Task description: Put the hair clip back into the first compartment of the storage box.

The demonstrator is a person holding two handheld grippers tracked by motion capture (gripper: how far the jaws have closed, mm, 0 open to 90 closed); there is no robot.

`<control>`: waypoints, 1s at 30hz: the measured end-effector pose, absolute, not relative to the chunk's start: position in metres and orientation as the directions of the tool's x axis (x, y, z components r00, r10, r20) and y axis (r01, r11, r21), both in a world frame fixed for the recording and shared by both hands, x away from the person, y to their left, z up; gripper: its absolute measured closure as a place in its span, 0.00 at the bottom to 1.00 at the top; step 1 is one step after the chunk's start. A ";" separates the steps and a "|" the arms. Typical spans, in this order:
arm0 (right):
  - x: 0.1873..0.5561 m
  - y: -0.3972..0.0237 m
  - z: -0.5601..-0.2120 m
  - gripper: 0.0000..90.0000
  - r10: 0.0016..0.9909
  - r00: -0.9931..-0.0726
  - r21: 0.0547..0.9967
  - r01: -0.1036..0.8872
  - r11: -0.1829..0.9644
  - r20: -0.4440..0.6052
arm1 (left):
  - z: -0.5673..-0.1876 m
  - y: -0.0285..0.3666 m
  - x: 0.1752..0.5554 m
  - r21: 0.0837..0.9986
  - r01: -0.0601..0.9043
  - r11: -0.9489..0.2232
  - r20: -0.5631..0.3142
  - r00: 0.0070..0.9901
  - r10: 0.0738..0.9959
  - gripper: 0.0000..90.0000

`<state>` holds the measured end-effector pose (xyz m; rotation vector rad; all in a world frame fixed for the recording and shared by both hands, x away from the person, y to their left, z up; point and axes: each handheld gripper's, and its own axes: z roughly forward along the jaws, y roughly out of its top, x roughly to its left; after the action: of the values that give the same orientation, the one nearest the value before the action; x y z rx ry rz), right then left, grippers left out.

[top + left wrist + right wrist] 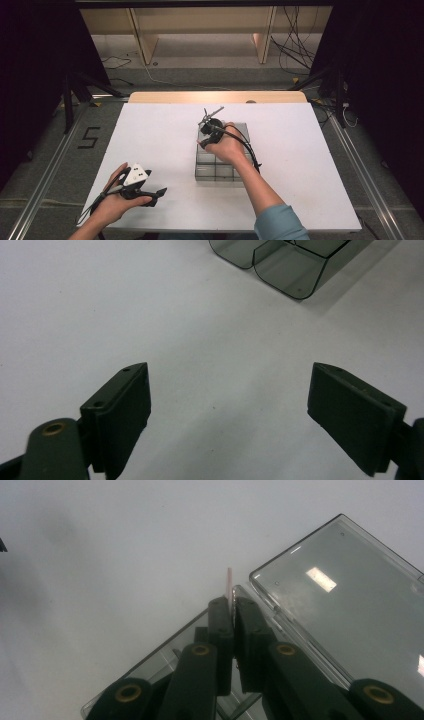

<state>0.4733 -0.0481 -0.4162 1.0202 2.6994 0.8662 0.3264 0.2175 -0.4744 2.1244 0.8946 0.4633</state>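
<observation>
Smoked clear plastic compartment box (220,167) sits mid-table on the white tabletop (150,135), slightly right of centre; right gripper (231,607) is over its far-left part, jaws pressed together on a thin pale pink stick (229,582) poking past the tips; left gripper (227,405) rests near-left, well apart from box, jaws spread wide, nothing between them

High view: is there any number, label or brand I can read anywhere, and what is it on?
"5" – a large dark numeral on the grey floor left of the white table.
Nothing readable on the smoky clear plastic organiser box or the left hand-held gripper.
</observation>
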 end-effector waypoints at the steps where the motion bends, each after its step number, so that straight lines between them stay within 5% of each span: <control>1: 0.473 -0.049 -0.416 0.97 0.643 -0.761 0.554 0.571 0.606 0.081 | -0.474 0.217 0.326 0.770 0.445 -0.457 0.034 0.687 0.726 0.19; 30: 0.475 -0.052 -0.429 0.97 0.656 -0.749 0.519 0.599 0.609 0.095 | -0.474 0.218 0.327 0.768 0.445 -0.460 0.036 0.687 0.726 0.19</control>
<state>0.4748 -0.0520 -0.4290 1.0655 2.7226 0.8192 0.3267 0.2180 -0.4742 2.1276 0.8941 0.4659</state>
